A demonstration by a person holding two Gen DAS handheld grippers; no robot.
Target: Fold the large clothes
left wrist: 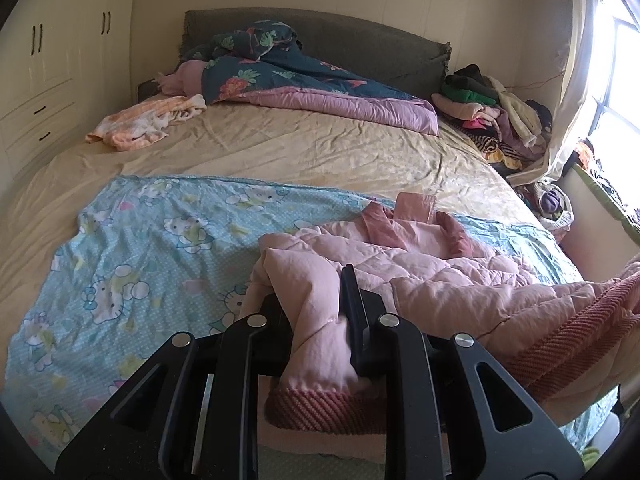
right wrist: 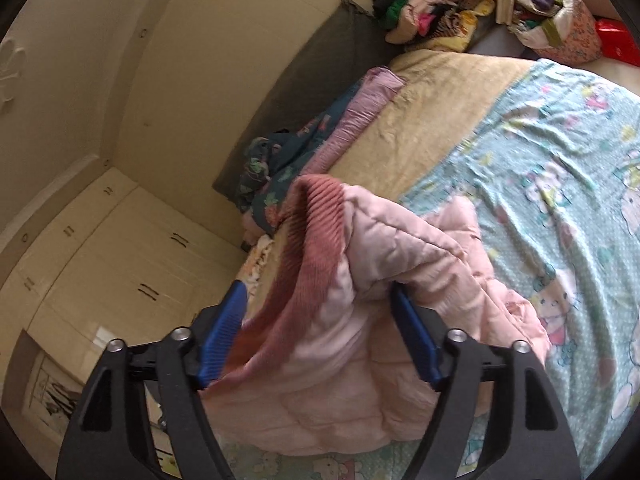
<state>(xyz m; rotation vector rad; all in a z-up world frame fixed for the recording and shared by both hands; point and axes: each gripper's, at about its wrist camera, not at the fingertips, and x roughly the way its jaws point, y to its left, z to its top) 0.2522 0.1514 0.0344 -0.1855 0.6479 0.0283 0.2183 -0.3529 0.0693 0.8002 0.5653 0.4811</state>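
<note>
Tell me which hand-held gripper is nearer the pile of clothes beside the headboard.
Neither clearly. Both are at the pink quilted jacket, far from the pile of clothes: left hand-held gripper clamped on it, right hand-held gripper open around it.

The quilted jacket (left wrist: pixel 440 276) is pale pink, with ribbed trim (left wrist: pixel 320 404) in a darker dusty rose. Beneath it lies a light blue sheet (left wrist: pixel 132 248) with fine white dots and a print of white cartoon cats. The bed sheet (left wrist: pixel 304 148) is plain beige. The duvet (left wrist: pixel 280 68) is dark teal with a floral print and a lilac underside. The headboard (left wrist: pixel 360 44) is grey, the wardrobe (left wrist: pixel 52 64) cream. The right gripper (right wrist: pixel 318 336) has blue pads on a black frame.
</note>
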